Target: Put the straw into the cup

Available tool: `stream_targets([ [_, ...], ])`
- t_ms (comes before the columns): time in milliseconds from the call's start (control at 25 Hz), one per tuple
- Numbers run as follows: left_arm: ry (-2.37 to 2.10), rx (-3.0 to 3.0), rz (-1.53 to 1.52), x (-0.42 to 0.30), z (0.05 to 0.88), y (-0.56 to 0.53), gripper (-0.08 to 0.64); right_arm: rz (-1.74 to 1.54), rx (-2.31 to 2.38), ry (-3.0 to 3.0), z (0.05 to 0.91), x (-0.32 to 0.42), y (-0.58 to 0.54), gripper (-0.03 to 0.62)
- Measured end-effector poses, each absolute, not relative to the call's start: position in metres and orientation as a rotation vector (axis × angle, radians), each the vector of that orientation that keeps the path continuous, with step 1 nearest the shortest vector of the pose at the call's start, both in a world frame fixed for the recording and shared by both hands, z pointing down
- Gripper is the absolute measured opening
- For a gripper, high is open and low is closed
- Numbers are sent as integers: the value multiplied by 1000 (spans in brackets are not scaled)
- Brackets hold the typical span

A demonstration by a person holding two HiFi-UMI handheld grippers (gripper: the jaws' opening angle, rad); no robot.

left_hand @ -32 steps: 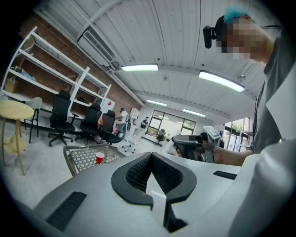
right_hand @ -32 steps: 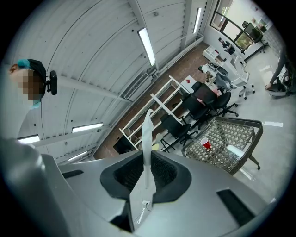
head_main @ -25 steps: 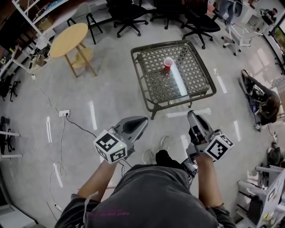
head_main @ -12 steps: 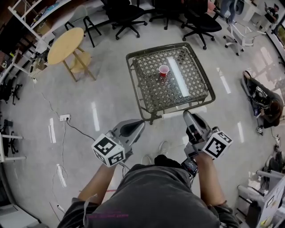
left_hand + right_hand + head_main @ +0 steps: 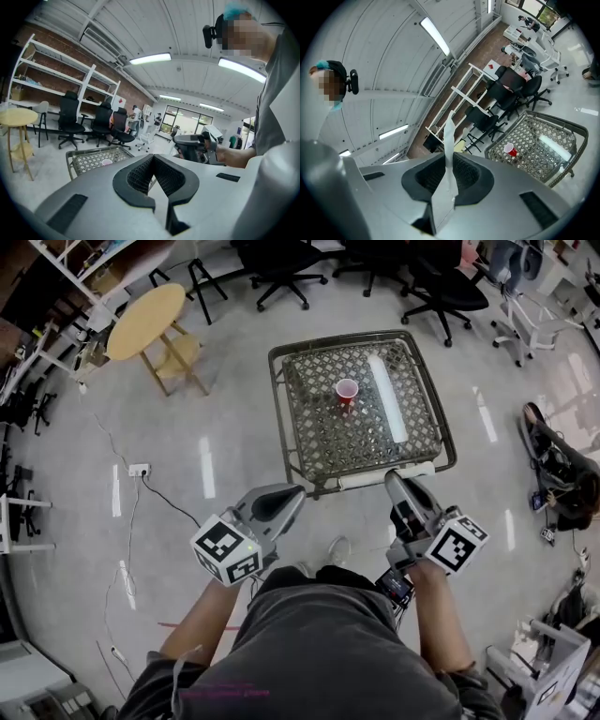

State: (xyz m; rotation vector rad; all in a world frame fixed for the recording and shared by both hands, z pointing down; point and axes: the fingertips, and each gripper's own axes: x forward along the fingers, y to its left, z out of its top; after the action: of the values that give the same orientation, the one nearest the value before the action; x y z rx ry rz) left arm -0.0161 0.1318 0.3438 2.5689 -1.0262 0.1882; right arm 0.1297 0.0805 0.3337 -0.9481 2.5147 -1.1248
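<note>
lattice table (image 5: 323,437) draws nearer; held low, left gripper (image 5: 281,498) closed, right gripper (image 5: 398,486) pinching white straw (image 5: 449,140); red cup (image 5: 347,390) ahead.

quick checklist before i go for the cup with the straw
1. Straw clamped in the right tongs: ok.
2. Cup upright on the table: ok.
3. Cup mouth uncovered: ok.
4. Cup empty inside: cannot tell.
5. Cup within reach of the right tongs: not ok; the person stands short of the table.
6. Left tongs free: ok, shut on nothing.
</note>
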Motion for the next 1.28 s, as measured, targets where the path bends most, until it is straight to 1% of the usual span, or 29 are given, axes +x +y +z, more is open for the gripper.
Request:
stream_targets([
  [520, -1056, 2539, 209, -2, 353, 99, 11, -1159, -946, 2506, 347, 151, 41, 49],
  [840, -1053, 2542, 183, -6, 355, 81, 11, -1150, -980, 2509, 348, 153, 24, 49],
  [1280, -983, 2547, 171, -29, 363, 35, 11, -1148, -1060, 2483, 352, 132, -18, 49],
])
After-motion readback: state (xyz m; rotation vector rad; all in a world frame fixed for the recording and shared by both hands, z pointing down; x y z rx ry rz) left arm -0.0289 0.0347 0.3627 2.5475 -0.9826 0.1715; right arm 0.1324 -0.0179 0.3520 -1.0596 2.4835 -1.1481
